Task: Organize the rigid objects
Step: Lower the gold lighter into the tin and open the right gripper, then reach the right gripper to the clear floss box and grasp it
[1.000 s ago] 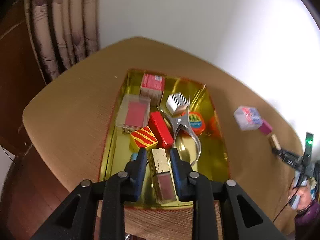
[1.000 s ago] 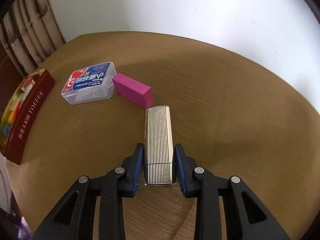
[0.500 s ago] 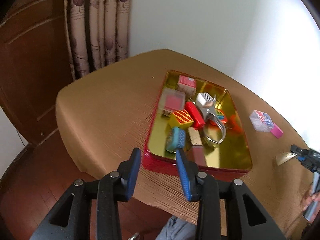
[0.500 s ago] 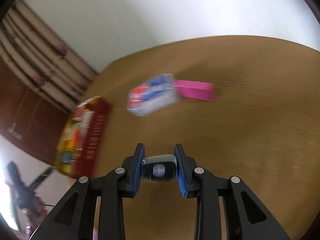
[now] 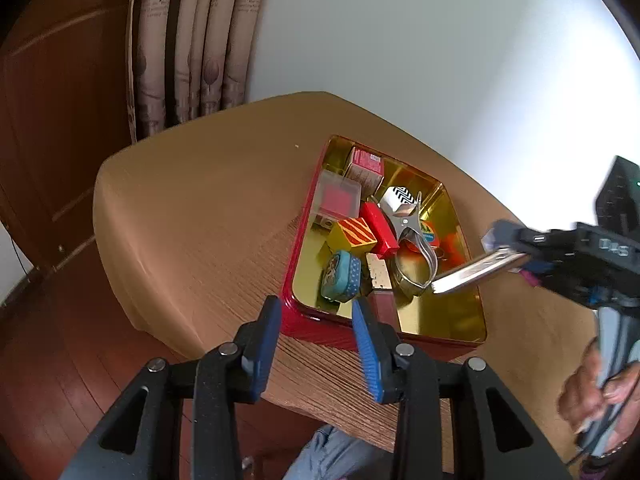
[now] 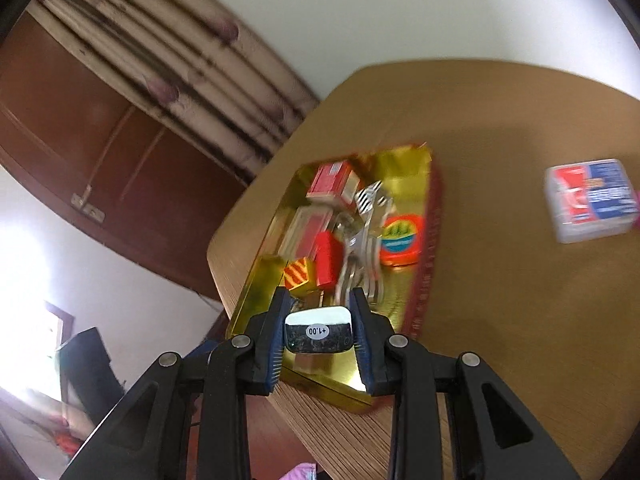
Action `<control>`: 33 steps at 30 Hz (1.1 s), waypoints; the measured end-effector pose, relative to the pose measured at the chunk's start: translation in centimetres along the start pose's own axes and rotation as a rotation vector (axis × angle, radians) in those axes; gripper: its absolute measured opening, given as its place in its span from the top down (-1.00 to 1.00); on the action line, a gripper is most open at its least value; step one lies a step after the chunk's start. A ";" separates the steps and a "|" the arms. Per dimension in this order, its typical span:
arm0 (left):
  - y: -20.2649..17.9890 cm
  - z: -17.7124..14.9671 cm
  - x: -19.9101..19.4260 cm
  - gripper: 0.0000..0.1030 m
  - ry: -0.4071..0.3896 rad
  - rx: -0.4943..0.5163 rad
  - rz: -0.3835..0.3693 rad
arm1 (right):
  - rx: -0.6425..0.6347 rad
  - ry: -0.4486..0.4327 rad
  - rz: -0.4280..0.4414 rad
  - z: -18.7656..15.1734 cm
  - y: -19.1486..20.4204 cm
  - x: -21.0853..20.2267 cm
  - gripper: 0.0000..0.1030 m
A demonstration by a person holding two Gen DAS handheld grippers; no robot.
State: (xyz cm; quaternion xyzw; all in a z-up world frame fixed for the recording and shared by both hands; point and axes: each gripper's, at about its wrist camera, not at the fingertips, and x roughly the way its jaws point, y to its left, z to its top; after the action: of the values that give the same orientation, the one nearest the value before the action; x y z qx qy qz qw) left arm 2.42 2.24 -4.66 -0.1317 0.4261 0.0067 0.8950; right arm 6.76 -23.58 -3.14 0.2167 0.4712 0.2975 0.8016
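A: What is the left wrist camera showing?

B: The left gripper (image 5: 318, 334) is hovering with its jaws spread apart and nothing between them, just off the near edge of the red tin tray (image 5: 320, 330) that is sitting on the tan table (image 5: 200, 208). Lying inside the tray are a yellow striped block (image 5: 354, 236), a red block (image 5: 380, 228), a blue oval tin (image 5: 340, 276), a clear case with a red insert (image 5: 338, 200), a black-and-white cube (image 5: 400, 198), a metal clamp tool (image 5: 416, 248) and a glittery gold-capped bottle (image 5: 380, 276).

A: And the other tool in that view?

B: The right gripper (image 5: 520, 256) is reaching in from the right, clamping a ribbed silver case (image 5: 468, 272) whose free end is hanging over the tray's right half, tilted downward.

A: What is the right wrist camera giving?

B: There the right gripper (image 6: 318, 330) is squeezing the silver case (image 6: 318, 332) end-on; a sticker reading +1.00 is facing the lens. Beyond it the tray (image 6: 428, 256) is lying open, blurred, with an orange round tin (image 6: 400, 240) near its right wall. A clear box with a red and blue label (image 6: 590, 200) is resting on the table (image 6: 520, 300) well apart from the tray, to the right.
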 end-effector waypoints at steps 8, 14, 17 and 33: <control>0.3 0.1 -0.1 0.28 0.009 -0.013 -0.006 | 0.040 0.109 -0.079 1.1 -0.1 4.0 0.40; 0.2 0.0 0.2 0.28 0.027 -0.007 -0.007 | -0.061 0.049 -0.209 2.9 0.7 4.4 0.21; -0.2 0.0 0.2 0.28 0.020 0.017 0.009 | -0.107 -0.091 -0.201 2.6 1.1 1.9 0.16; -5.1 -1.9 -0.2 0.28 -0.011 0.253 -0.004 | -0.123 -0.355 -1.028 -9.4 -16.4 -11.2 -0.79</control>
State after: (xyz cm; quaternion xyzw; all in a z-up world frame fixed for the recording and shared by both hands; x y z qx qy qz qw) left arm 1.48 -3.17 -4.50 -0.0185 0.4185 -0.0483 0.9067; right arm -1.31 -42.55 -10.78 -0.0417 0.3557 -0.1466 0.9221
